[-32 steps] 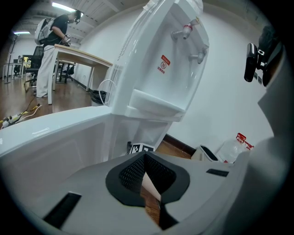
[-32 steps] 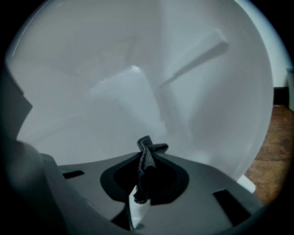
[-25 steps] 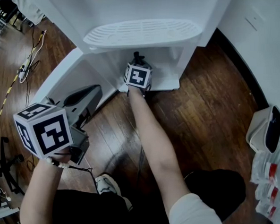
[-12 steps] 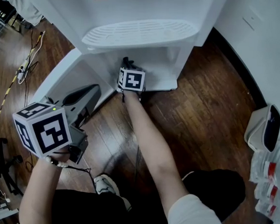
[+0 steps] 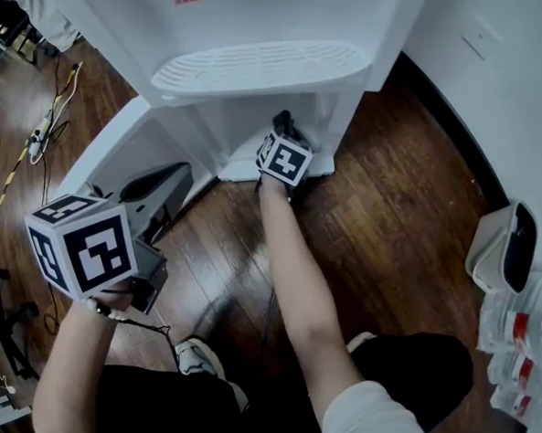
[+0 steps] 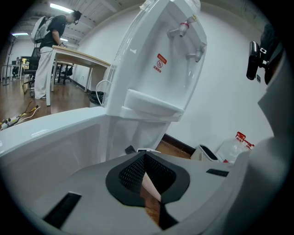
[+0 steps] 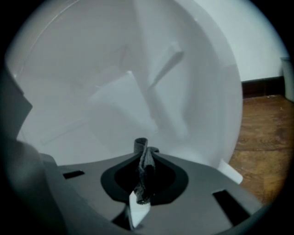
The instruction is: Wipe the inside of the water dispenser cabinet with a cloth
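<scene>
The white water dispenser (image 5: 262,64) stands on the wood floor with its lower cabinet (image 5: 223,126) open and the door (image 5: 115,151) swung out to the left. My right gripper (image 5: 285,130) reaches into the cabinet's right side, shut on a dark cloth (image 5: 282,122). In the right gripper view the cloth (image 7: 146,165) sticks up between the shut jaws of the right gripper (image 7: 144,153), close to the white cabinet wall (image 7: 115,92). My left gripper (image 5: 168,175) hangs outside beside the door. The left gripper (image 6: 144,160) is shut on nothing.
A white bin (image 5: 503,248) and plastic packets with red labels (image 5: 520,331) lie at the right by the wall. Cables (image 5: 38,137) run along the floor at the left. A shoe (image 5: 194,355) shows near my legs. A person (image 6: 48,50) stands by a far table.
My right gripper swung left inside the cabinet with the cloth, then back to the right side. The left gripper has stayed nearly still.
</scene>
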{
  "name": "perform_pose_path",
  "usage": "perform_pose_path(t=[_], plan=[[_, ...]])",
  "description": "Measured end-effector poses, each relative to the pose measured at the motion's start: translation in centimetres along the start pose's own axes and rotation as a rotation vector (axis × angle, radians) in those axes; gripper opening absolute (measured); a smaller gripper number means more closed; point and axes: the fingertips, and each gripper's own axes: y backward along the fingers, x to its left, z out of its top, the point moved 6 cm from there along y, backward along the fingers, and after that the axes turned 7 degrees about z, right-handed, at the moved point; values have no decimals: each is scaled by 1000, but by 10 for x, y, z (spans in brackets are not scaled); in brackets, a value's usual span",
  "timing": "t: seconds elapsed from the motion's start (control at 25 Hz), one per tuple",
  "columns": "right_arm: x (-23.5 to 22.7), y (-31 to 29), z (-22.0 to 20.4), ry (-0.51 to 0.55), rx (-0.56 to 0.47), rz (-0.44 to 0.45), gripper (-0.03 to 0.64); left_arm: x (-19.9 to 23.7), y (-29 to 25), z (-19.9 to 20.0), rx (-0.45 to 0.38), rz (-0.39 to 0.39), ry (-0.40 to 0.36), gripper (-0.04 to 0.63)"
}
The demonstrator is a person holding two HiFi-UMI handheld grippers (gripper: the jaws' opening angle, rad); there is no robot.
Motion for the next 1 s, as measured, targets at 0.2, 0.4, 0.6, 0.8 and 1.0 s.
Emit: perform_pose_path(t=[0.2,0.4,0.6,0.8,1.0], plan=[[-28,17,11,-95,-76,-76,43,-5,-6,0,8,-5,-12,-3],[-34,29,15,-150,-106,-86,41,-7,-9,0,12,0,-16,-3],[-39,32,12,-182,-98,-88,42,-7,-8,1,5,3,-14,-3],[-35,27,1,-173,-70,-71,43,-6,-7,1,6,2,-13,-3],[-8,24,-11,-167,-38,3,41,-7,-8,1,8,-2,-18,-3]])
